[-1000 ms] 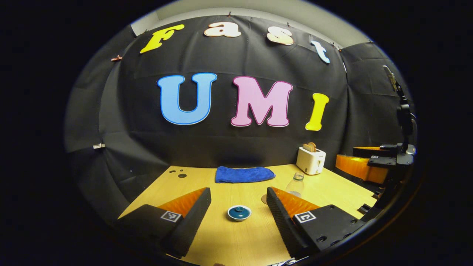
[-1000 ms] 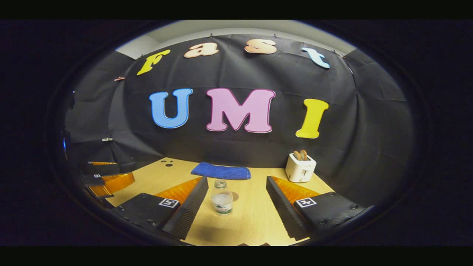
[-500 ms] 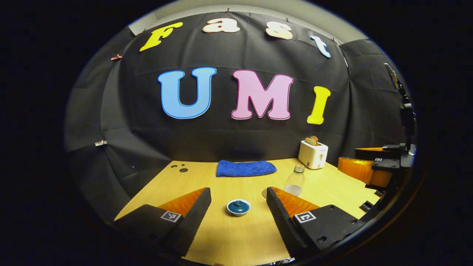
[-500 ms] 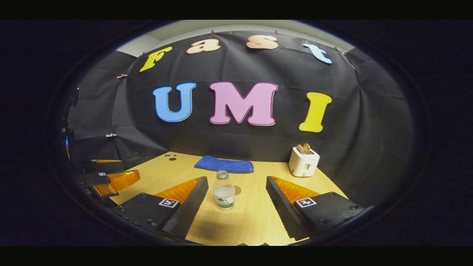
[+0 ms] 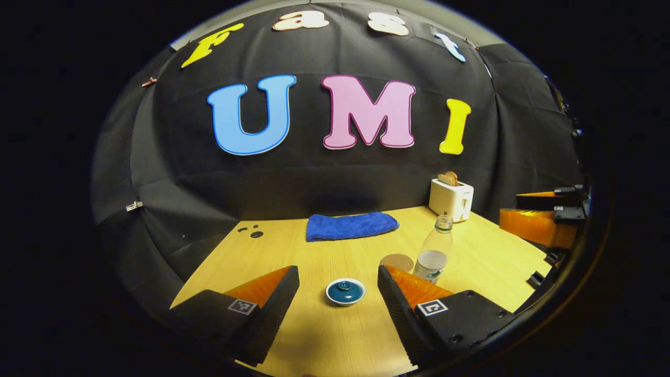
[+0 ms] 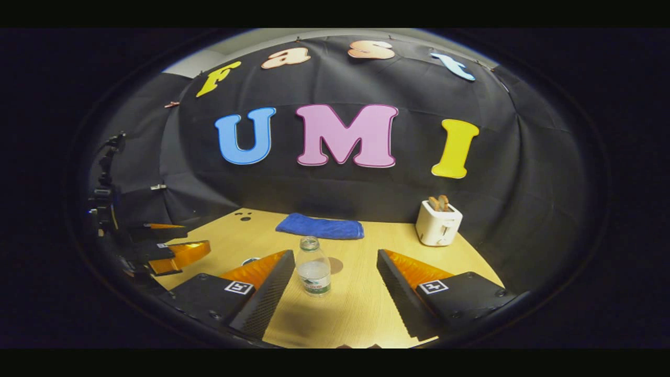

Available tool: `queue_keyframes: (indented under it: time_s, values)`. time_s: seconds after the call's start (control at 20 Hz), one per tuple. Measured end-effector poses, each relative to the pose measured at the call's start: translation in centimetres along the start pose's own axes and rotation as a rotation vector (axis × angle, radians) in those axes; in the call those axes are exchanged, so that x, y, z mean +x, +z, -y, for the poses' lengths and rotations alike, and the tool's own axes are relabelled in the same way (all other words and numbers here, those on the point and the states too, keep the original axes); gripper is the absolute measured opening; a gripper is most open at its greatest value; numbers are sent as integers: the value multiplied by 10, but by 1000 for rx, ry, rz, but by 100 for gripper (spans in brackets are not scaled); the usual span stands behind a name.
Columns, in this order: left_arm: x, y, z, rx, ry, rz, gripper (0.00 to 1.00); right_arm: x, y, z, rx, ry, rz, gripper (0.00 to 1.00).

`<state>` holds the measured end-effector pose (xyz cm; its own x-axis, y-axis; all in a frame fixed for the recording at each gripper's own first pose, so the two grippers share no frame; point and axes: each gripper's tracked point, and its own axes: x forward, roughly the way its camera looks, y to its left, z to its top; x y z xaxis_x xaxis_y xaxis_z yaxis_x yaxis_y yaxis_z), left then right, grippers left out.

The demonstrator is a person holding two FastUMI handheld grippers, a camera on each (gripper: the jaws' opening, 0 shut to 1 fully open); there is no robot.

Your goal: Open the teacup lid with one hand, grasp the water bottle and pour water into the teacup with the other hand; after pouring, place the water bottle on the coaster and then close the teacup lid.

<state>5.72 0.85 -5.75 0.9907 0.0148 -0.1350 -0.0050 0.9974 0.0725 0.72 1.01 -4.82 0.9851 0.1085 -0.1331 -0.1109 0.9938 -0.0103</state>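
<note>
Two grippers: both spread wide, nothing held, each above the near table edge.
Left gripper (image 5: 337, 298): jaws far apart; teacup sits in the gap, just ahead at 12 o'clock, untouched.
Right gripper (image 6: 335, 285): jaws far apart; water bottle stands in the gap toward the inner finger, at 11 o'clock, apart from both fingers.
Teacup (image 5: 345, 291): low, dark blue with a pale rim, lid with a small knob seated on it. Contents hidden by the lid.
Water bottle (image 6: 313, 267): clear plastic, upright, no cap that I can make out, water up to roughly the middle. In the left gripper view it stands at 2 o'clock of the cup (image 5: 434, 254), near it.
Coaster (image 5: 397, 262): round, brown, flat on the table (image 5: 324, 251), touching or just beside the bottle's base on the cup side; bare.
Farther back: blue towel (image 5: 350, 226) at 12 o'clock by the wall; toaster (image 5: 451, 198) at 1 o'clock with bread in its slots.
Task stage: judged at the very start, lid not yet lifted, bottle not yet gripped.
Risk 1: knob is small; a pinch off centre could slip and drag or tip the cup.
Risk 2: thin bottle squeezed hard could buckle and push water out of the open neck.
Risk 3: right finger nudging the bottle while closing could topple it toward cup and coaster.
Risk 4: cup mouth is small; pouring fast or high would splash the table.
</note>
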Motion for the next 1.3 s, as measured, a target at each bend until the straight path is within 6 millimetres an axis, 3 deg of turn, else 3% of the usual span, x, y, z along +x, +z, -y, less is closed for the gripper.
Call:
queue_keyframes:
  time_s: [0.2,0.25,0.3,0.6,0.75,0.9,0.95,1.0,1.2,1.25,1.3]
  values:
    - [44,-19,6,38,-33,-37,93,10,-18,1,-4,28,-45,98]
    - [56,-28,6,39,-38,-49,98,13,-24,1,-3,35,-55,98]
    - [67,-36,7,38,-40,-63,89,18,-31,0,-2,42,-67,98]
    - [116,-83,2,54,-34,-122,81,43,-68,-1,-16,74,-127,98]
    - [130,-98,0,48,-29,-139,78,50,-81,-4,2,79,-140,98]
    - [134,-107,1,50,-18,-149,69,54,-95,-8,-3,88,-164,98]
    - [134,-108,2,55,-15,-150,58,54,-98,-11,-5,94,-167,98]
    - [133,-107,4,66,-14,-145,55,56,-99,-13,-8,100,-169,98]
    - [135,-108,12,110,-30,-142,48,63,-100,-22,-18,113,-155,98]
    - [135,-109,12,109,-30,-143,52,66,-100,-24,-20,114,-153,98]
    - [134,-108,11,107,-23,-141,39,69,-101,-26,-20,115,-150,98]
